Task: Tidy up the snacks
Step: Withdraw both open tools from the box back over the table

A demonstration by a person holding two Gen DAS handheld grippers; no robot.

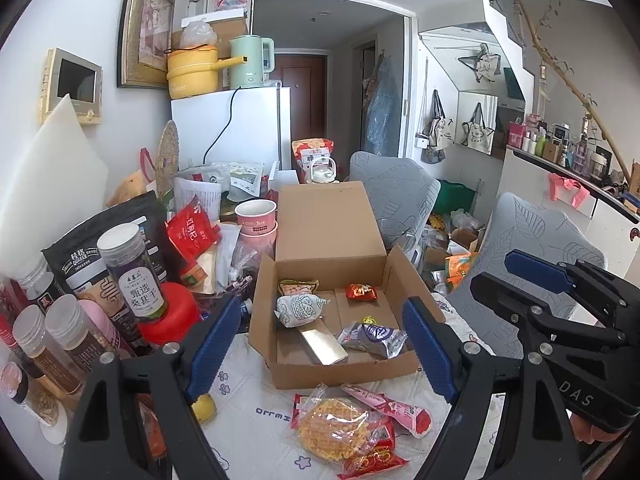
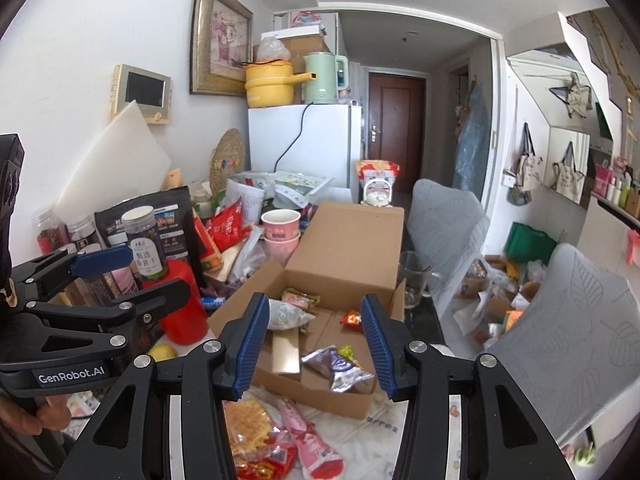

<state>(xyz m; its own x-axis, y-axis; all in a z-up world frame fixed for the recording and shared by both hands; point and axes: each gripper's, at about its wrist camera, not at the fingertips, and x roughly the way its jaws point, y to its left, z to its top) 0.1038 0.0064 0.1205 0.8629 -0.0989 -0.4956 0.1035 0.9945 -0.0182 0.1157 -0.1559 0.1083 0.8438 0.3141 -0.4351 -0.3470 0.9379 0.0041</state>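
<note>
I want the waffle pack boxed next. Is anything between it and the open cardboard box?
Nothing visible blocks it. The waffle pack lies just in front of the cardboard box, whose lid stands open; only the low front wall must be cleared. The pink packet lies beside it.

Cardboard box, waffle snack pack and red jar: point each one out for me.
cardboard box (image 1: 340, 372), left wrist view, front wall.
waffle snack pack (image 1: 332, 426), left wrist view, waffle centre.
red jar (image 2: 182, 300), right wrist view, side.

walls: white, framed picture (image 1: 146, 26) upper left
far ahead: white fridge (image 1: 240, 128), brown door (image 2: 394, 120)
right: grey chairs (image 1: 394, 196)
</note>
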